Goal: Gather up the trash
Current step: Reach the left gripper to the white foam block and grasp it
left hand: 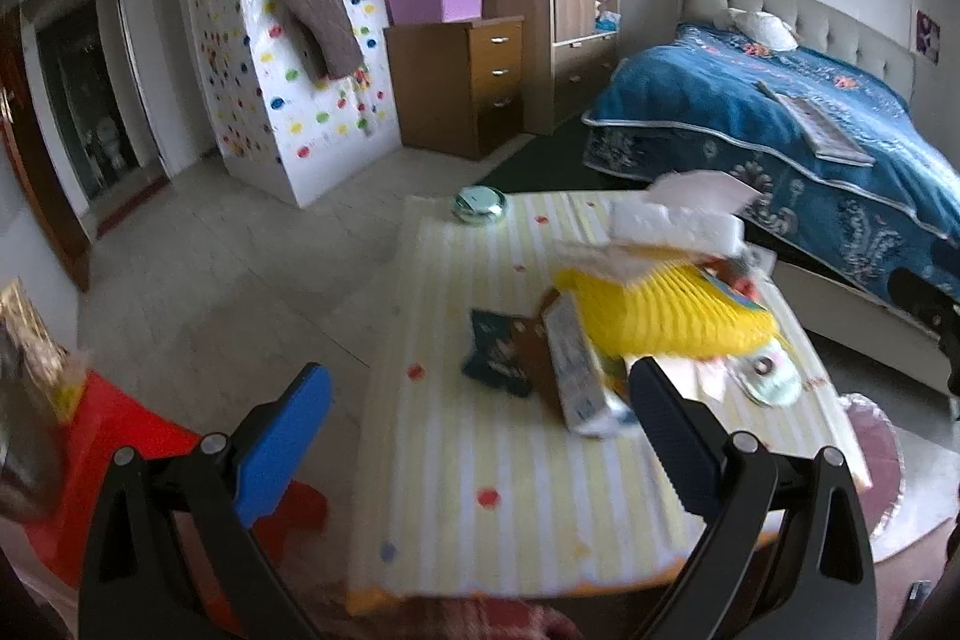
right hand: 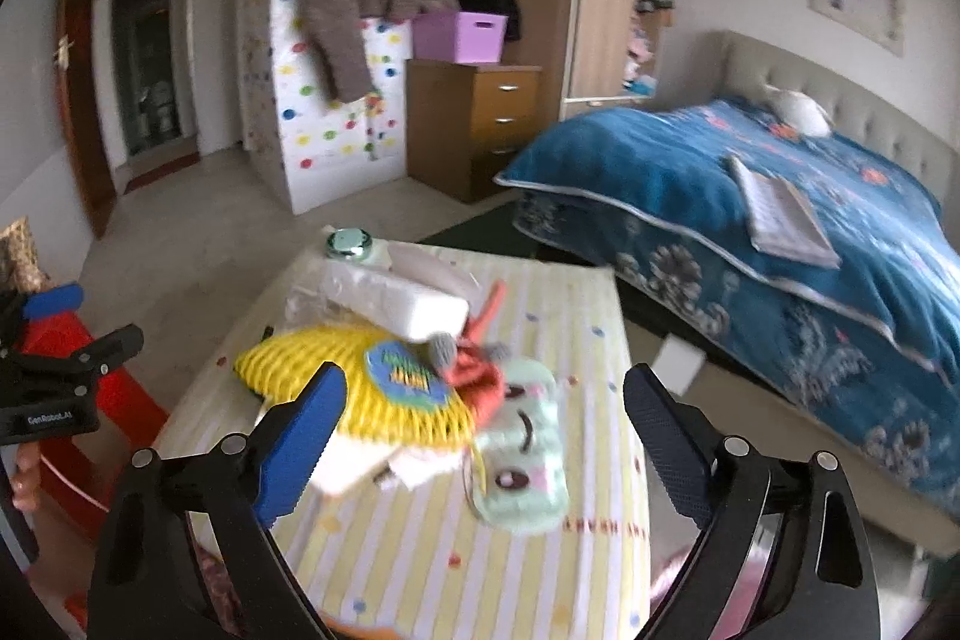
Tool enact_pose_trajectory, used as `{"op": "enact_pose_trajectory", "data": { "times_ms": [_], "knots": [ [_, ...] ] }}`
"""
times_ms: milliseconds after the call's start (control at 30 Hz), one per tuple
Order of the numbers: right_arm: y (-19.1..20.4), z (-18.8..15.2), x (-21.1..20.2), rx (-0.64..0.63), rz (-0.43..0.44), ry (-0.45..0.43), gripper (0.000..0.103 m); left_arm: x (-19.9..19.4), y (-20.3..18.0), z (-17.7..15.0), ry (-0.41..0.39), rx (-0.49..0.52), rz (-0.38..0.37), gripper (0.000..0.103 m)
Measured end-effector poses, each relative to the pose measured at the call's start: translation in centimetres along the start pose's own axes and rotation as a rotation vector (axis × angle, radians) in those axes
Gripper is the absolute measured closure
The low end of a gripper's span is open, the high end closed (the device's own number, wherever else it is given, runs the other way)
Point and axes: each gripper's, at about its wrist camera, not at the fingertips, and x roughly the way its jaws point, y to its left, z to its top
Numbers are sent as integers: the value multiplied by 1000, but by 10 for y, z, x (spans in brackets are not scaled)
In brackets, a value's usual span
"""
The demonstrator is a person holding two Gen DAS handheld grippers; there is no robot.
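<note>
1. Hovering over the near part of the low table (left hand: pixel 480 532), your left gripper (left hand: pixel 480 400) has its jaws spread wide with nothing between them.
2. Your right gripper (right hand: pixel 483 394) is likewise released and holds nothing; it hangs above the clutter at the middle of the same table (right hand: pixel 420 568), which wears a yellow-and-white striped cloth with coloured dots.
3. The trash lies in a heap on the tabletop. A white foam block (left hand: pixel 678 220) sits at the far side, resting on the upper edge of a yellow mesh fan-shaped item (left hand: pixel 666 310).
4. In the left wrist view, a small printed carton (left hand: pixel 579 370) lies tilted just beside the fan, touching a dark wrapper (left hand: pixel 495 352) on its left. Your right finger pad overlaps the carton's near end in that view; you cannot tell whether it touches.
5. In the right wrist view, a pale green plush piece with a cartoon face (right hand: pixel 522 466) lies nearest you, with an orange-red scrap (right hand: pixel 480 376) on its far end.
6. A small round green-lidded tin (left hand: pixel 477 203) stands apart at the far edge of the table.
7. A red plastic stool (left hand: pixel 120 448) stands left of the table, and a bed with a blue cover (left hand: pixel 780 130) is on the right.
8. Both views are blurred, so print on the wrappers cannot be read.
</note>
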Motion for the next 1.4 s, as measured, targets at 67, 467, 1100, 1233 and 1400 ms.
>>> {"op": "enact_pose_trajectory", "data": {
  "times_ms": [67, 467, 1100, 1233, 1400],
  "knots": [
    [2, 10, 16, -20, 17, 12, 39, 7, 2, 10, -15, 9, 6, 7],
    [15, 43, 108, -138, 99, 111, 46, 85, -10, 64, 21, 35, -46, 7],
    [-12, 39, 40, -14, 52, -26, 103, 64, -39, 48, -2, 112, -127, 7],
    [-25, 27, 14, 28, 3, -60, 103, 56, -46, 38, 4, 128, -145, 7],
    [-38, 14, 6, 48, -15, -57, 103, 51, -55, 36, -9, 137, -163, 7]
  ]
}}
